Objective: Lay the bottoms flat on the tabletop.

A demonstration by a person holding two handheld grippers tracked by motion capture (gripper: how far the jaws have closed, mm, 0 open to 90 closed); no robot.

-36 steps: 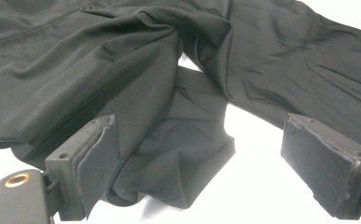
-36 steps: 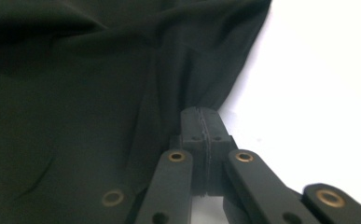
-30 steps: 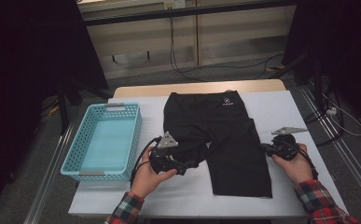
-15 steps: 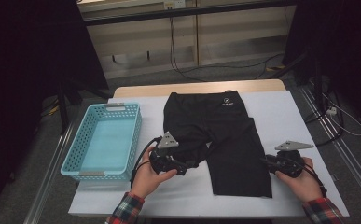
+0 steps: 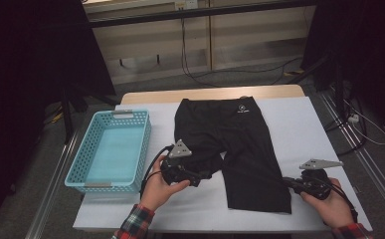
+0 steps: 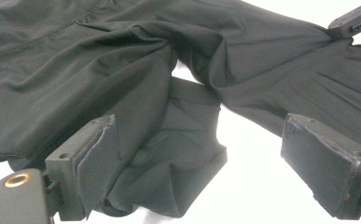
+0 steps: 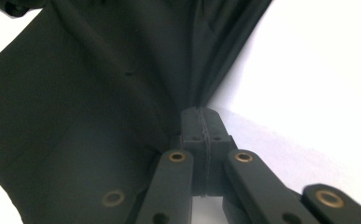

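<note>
My right gripper has just been closing and now pinches the black shorts at their right leg hem, near the tabletop's front right corner. Left gripper gapes over the bunched left leg. I'd pull gently, keeping fabric flat.

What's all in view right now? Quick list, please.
shorts: one, black, spread mid-table, left leg bunched up
basket: one, light blue, on the table left of the shorts
table: one, white top with a wooden far edge
left gripper: one, black, open around the bunched leg
right gripper: one, black, shut on the outer edge of the shorts' right leg
sleeves: two, red plaid, at the near edge
</note>
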